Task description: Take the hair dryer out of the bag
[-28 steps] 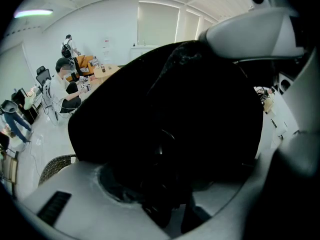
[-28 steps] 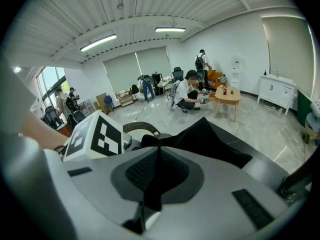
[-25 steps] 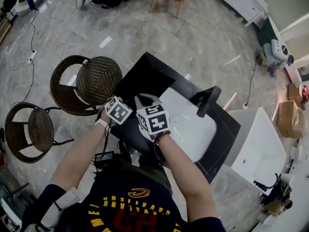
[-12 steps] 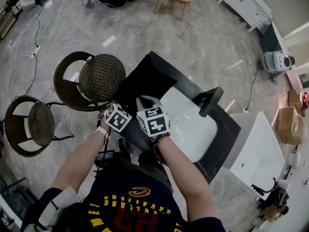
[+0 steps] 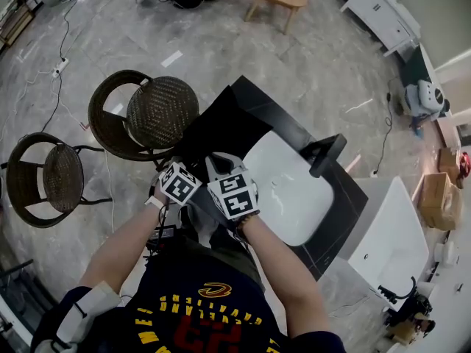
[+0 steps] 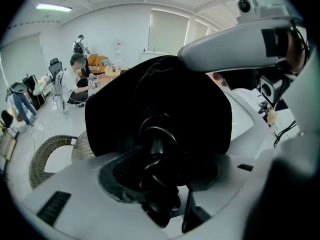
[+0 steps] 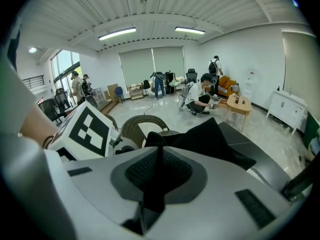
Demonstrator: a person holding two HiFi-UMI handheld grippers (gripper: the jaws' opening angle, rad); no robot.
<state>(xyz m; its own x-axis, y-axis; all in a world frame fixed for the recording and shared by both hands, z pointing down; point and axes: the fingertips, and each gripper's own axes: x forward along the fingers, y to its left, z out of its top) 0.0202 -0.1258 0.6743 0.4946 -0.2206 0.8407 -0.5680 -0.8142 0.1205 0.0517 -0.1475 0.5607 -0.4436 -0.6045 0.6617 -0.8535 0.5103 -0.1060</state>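
Head view is looking down at two wicker chairs sitting off to the left on the marble floor, and next to them the person is leaning over a black counter with both tools working side by side at a black bag. Left gripper is digging in at the near end of the bag. Its own view is showing the jaws partway apart and clamping on a black lump with looped cord, which looks like the hair dryer. It's sitting right at the bag's mouth, black on black, so I can't tell its shape. Right gripper is touching up against the left one, and its jaws are almost together, pinching a thin fold of the bag's fabric. Further right, the bag is lying on the counter just beside a white sink, with a black faucet standing at the basin's far edge.
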